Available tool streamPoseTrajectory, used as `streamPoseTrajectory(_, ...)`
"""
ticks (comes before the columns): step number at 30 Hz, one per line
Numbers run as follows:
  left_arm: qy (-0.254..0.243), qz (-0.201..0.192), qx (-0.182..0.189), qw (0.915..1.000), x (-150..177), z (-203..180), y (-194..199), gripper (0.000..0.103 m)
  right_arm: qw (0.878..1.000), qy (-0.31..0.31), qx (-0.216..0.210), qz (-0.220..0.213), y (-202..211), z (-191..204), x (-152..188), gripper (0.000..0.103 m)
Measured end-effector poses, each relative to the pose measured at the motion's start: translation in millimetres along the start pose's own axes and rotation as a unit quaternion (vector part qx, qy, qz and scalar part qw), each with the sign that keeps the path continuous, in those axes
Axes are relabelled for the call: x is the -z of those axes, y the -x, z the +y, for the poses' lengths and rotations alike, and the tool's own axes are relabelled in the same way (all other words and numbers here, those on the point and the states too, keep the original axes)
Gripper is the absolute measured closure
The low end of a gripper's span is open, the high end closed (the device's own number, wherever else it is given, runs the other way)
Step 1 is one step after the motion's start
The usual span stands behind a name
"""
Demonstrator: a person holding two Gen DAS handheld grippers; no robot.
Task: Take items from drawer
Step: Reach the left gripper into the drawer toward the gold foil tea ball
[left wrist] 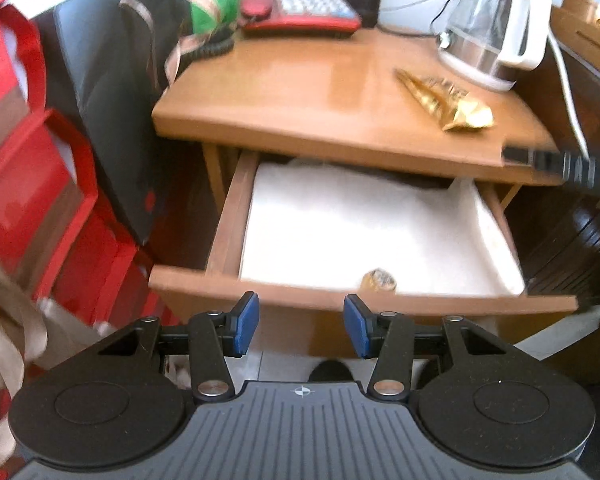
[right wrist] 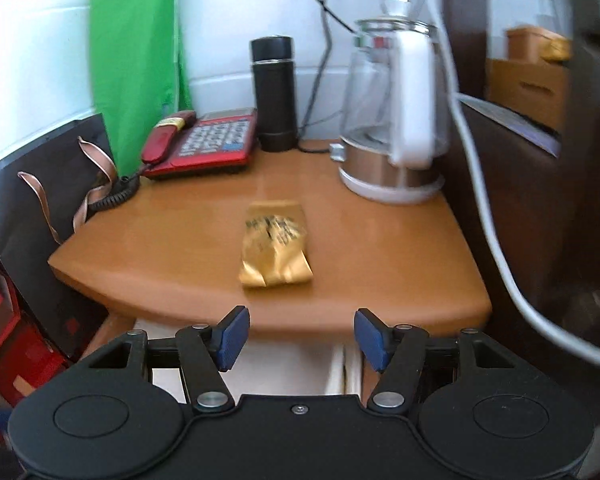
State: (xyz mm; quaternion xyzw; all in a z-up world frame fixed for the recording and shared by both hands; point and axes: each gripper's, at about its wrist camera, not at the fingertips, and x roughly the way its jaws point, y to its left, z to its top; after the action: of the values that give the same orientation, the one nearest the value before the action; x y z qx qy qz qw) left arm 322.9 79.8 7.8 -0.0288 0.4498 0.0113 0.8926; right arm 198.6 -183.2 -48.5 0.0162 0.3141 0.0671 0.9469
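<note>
The left gripper [left wrist: 302,326] is empty, fingers apart above the drawer [left wrist: 235,216]. The right gripper [right wrist: 302,336] is likewise spread and empty, a gold packet [right wrist: 275,250] just beyond its fingertips.

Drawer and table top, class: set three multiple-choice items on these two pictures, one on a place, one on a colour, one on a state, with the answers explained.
1. Where does the gold packet lie?
A. in the drawer
B. on the table top
C. on the floor

2. What colour is the telephone?
A. red
B. white
C. green

3. How is the drawer?
A. pushed shut
B. taken right out
C. pulled open

Answers:
1 B: the packet rests on the wooden table top, in front of the kettle.
2 A: handset and body are both red.
3 C: the white-lined inside shows below the table top, with one small round item near the front edge; the left tool and the right tool are both open and hold nothing.
</note>
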Motion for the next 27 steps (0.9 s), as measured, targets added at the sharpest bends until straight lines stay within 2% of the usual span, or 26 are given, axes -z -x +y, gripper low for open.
streamPoseTrajectory(4,-0.020,-0.007,0.017,0.9996,-17,-11,3,0.053,0.999,-0.032,0.022,-0.014,10,-8,25,0.046)
streamPoseTrajectory(7,-0.023,0.007,0.036,0.9990,-33,-18,-8,0.053,0.997,-0.071,0.019,-0.027,14,-19,27,0.044)
streamPoseTrajectory(8,-0.024,0.015,0.043,0.9987,-39,-20,-14,0.053,0.996,-0.084,0.019,-0.035,16,-22,27,0.039)
streamPoseTrajectory(10,-0.029,0.026,0.056,0.9977,-49,-25,-25,0.053,0.994,-0.091,0.027,-0.045,15,-25,28,0.038)
streamPoseTrajectory(17,-0.074,0.074,0.073,0.9918,-64,-55,-76,0.053,0.995,-0.094,0.032,-0.024,2,-34,37,0.038)
streamPoseTrajectory(27,-0.080,0.136,0.067,0.9852,-63,-80,-126,0.053,0.992,-0.117,0.034,-0.012,-5,-48,40,0.038)
